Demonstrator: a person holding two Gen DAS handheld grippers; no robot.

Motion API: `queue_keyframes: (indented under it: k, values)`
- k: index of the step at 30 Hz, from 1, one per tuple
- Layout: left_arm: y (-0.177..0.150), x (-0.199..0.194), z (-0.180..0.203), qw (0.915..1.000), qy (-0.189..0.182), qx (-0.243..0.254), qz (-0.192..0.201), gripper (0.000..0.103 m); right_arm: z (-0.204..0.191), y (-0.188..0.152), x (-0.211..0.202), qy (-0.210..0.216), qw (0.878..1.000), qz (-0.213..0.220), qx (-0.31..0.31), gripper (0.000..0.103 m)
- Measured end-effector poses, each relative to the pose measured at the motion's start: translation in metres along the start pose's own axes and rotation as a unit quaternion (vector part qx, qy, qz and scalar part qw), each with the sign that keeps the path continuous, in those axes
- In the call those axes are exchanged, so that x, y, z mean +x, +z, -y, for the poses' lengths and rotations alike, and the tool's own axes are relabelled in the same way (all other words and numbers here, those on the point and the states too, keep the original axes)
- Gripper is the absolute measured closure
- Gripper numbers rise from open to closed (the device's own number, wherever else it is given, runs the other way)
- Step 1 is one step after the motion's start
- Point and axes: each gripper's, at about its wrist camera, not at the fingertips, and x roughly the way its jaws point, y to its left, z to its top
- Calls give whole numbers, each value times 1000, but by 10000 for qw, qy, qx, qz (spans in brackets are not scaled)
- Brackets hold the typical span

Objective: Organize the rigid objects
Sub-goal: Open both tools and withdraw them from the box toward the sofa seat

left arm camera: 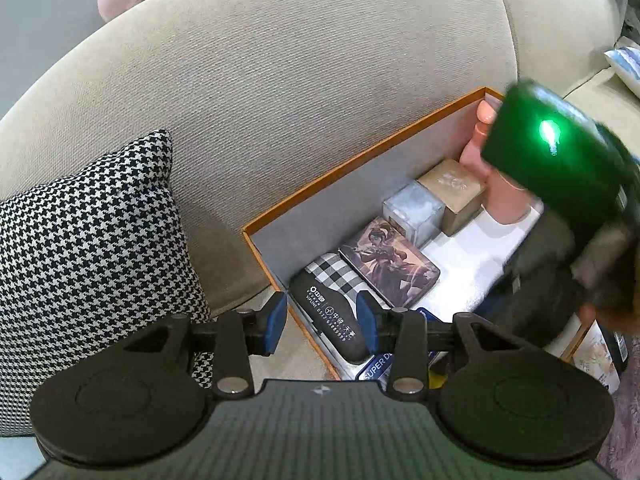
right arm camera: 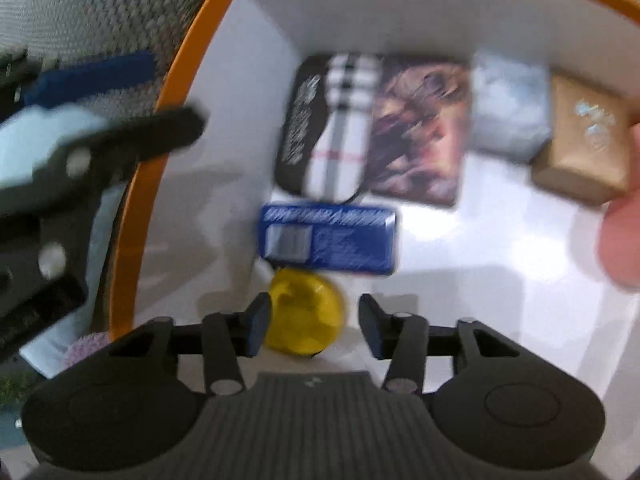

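A checked black case, picture tin, two small boxes, blue tin and yellow ball lie in the orange-rimmed box.

The far wall of the orange-rimmed white cardboard box is lined by packed items; its white floor is left bare at right.

A houndstooth cushion leans against the beige sofa backrest, touching it.
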Motion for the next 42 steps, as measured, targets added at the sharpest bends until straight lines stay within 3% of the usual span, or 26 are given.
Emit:
queue_keyframes:
  k: [4,8,11,15,17,24,30,33,37,42]
  values:
    - [0,-1,0,10000,6,-44,-30,55,19,14,-6,-110,9989,274,357,60]
    - [0,0,3,10000,-11,-12,-25,55,26,27,4,-30,9974,237,680,60]
    - [1,2,4,10000,-54,25,-11,55,28,30,14,-159,9963,159,828,69]
    - [1,4,4,10000,-75,29,-27,55,29,28,23,-13,9942,86,1070,72]
    - [0,6,4,9999,-96,4,-31,55,29,25,22,-41,9937,72,1117,78]
    - [-6,5,11,9999,-112,-70,82,55,28,15,21,-3,9940,113,1083,80]
    - [-17,-27,29,9985,-46,-179,522,56,16,-9,-17,12,9969,599,507,79]
    - [-27,-48,43,9964,-88,-318,775,56,4,-32,-44,-174,9946,1025,-14,78]
    - [-39,-73,60,9923,-279,-563,1070,56,-3,-68,-83,-384,9849,1611,-502,78]
    - [-62,-100,81,9848,-337,-947,1413,55,-1,-125,-127,-510,9645,2431,-892,78]
